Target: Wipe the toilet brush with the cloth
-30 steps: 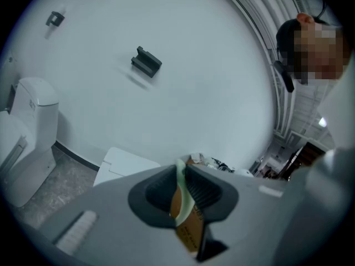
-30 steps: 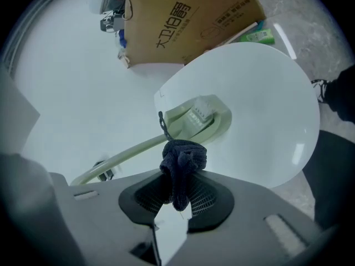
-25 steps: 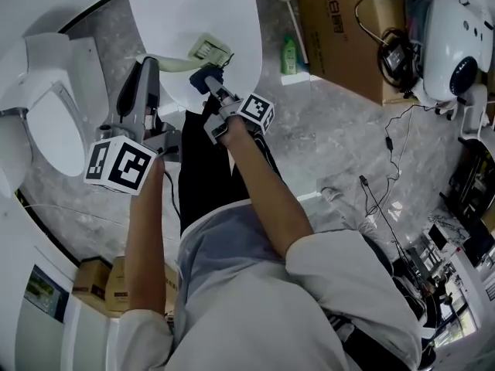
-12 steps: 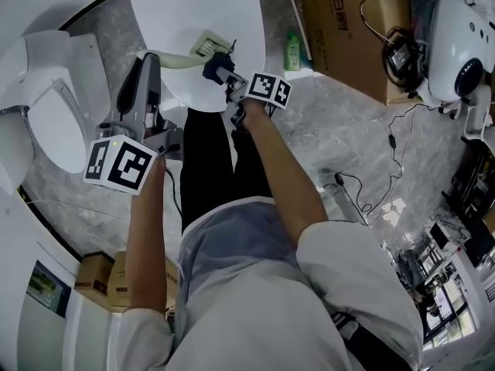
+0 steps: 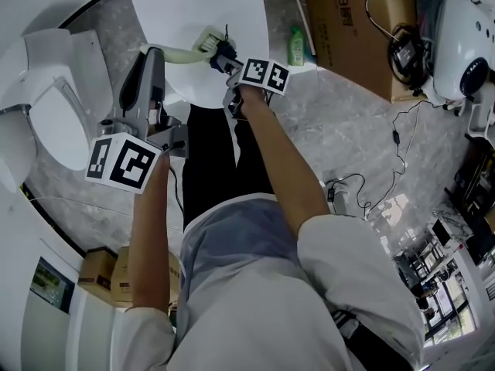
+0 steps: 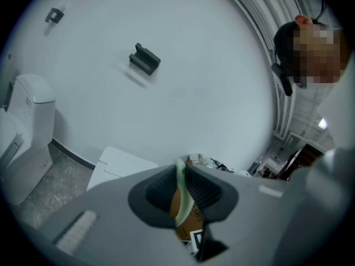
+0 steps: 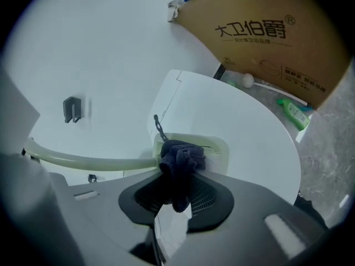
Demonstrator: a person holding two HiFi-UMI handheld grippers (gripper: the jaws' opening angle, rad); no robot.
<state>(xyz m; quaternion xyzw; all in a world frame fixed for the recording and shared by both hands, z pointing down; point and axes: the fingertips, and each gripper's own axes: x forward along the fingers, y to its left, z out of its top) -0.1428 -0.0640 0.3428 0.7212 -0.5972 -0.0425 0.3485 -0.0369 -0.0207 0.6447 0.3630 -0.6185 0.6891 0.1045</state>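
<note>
The toilet brush has a pale green handle (image 5: 176, 54) and a flat pale green head (image 5: 207, 40); it is held level over a white round table (image 5: 193, 6). My left gripper (image 5: 148, 51) is shut on the handle's end (image 6: 183, 190). My right gripper (image 5: 222, 52) is shut on a dark navy cloth (image 7: 180, 162), which presses against the brush head (image 7: 219, 148) where the handle (image 7: 89, 161) joins it. In the head view the cloth (image 5: 224, 51) shows as a dark wad touching the head's right side.
A white toilet (image 5: 46, 103) stands at the left. A brown cardboard box (image 5: 348, 29), a green bottle (image 5: 295, 46) and a white-tipped stick (image 5: 298, 6) lie beyond the table. Cables (image 5: 394, 137) trail over the grey marble floor. Equipment crowds the right edge.
My right gripper with the cloth has moved up and away from me along the handle, reaching the brush head. The left gripper has shifted only slightly.
</note>
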